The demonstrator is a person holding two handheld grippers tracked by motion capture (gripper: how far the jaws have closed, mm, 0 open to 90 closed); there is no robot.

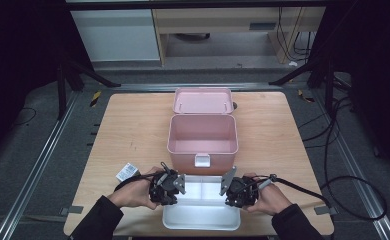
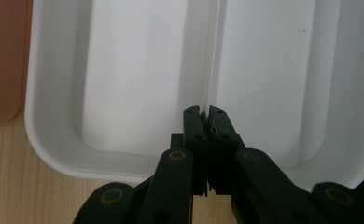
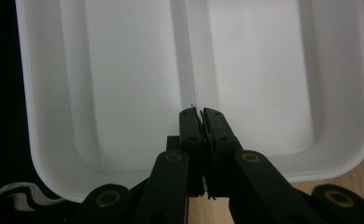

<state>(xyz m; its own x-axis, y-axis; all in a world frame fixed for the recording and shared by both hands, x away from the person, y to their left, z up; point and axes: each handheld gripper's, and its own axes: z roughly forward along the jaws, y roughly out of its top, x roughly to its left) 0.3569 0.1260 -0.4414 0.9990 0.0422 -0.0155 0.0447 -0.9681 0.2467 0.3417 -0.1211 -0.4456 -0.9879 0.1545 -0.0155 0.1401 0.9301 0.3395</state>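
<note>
A white two-compartment tray (image 1: 203, 217) lies at the front edge of the wooden table (image 1: 133, 130), its divider running left to right. My left gripper (image 1: 179, 192) is at the tray's left end and my right gripper (image 1: 228, 194) at its right end, each held in a hand. In the left gripper view the jaws (image 2: 204, 111) are shut over the end of the divider, with the tray (image 2: 45, 149) spread beyond them. The right gripper (image 3: 200, 112) is shut on the same wall from the other end of the tray (image 3: 45, 172). Both compartments look empty.
An open pink box (image 1: 170, 140) stands just behind the tray, with its lid (image 1: 203, 100) lying flat behind it. Its side shows in the left gripper view (image 2: 0, 60). A small printed label (image 1: 127, 171) lies left of the left hand. Cables trail off the table's right side.
</note>
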